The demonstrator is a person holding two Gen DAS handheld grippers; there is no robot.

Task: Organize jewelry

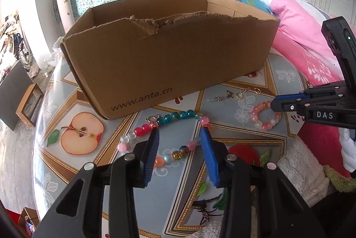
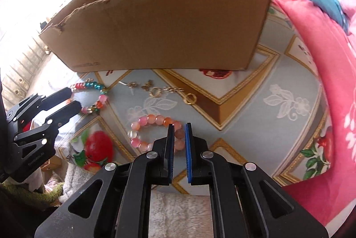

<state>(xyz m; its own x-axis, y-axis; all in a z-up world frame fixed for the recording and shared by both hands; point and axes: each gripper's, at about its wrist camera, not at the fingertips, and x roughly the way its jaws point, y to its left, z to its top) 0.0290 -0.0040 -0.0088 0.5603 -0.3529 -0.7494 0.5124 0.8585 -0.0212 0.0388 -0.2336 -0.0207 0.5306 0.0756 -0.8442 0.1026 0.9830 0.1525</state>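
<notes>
Left claw: the black left claw [image 1: 179, 130] with blue ribbed pads sits low over the desk, pointing toward the box, its jaws spread wide and holding nothing; the two tips straddle the multicoloured beaded bracelet [image 1: 175, 117], one on each side of the loop.
Right claw: the black right claw [image 2: 179, 127] reaches in low from the near edge, jaws narrowed to a slim gap around one bead of the pink and orange beaded bracelet [image 2: 155, 121]; whether the pads actually press that bead I cannot tell.
Multicoloured bracelet: lies flat on the desk just in front of the box's left end, teal beads toward the box, red, pink and amber ones nearer the claw.
Pink and orange bracelet: flat on the desk, to the right of the other bracelet and apart from it.
Small pieces: a scatter of small gold-coloured earrings and rings [image 2: 155, 91] lies between the pink bracelet and the box.
Box: an open brown cardboard box [image 1: 169, 55] with a torn upper edge stands at the back of the desk.
Desk: covered by a glossy cloth with fruit pictures [image 1: 82, 133].
Beside the desk: a pink flowered quilt [image 2: 316, 64] is heaped along the right side.
</notes>
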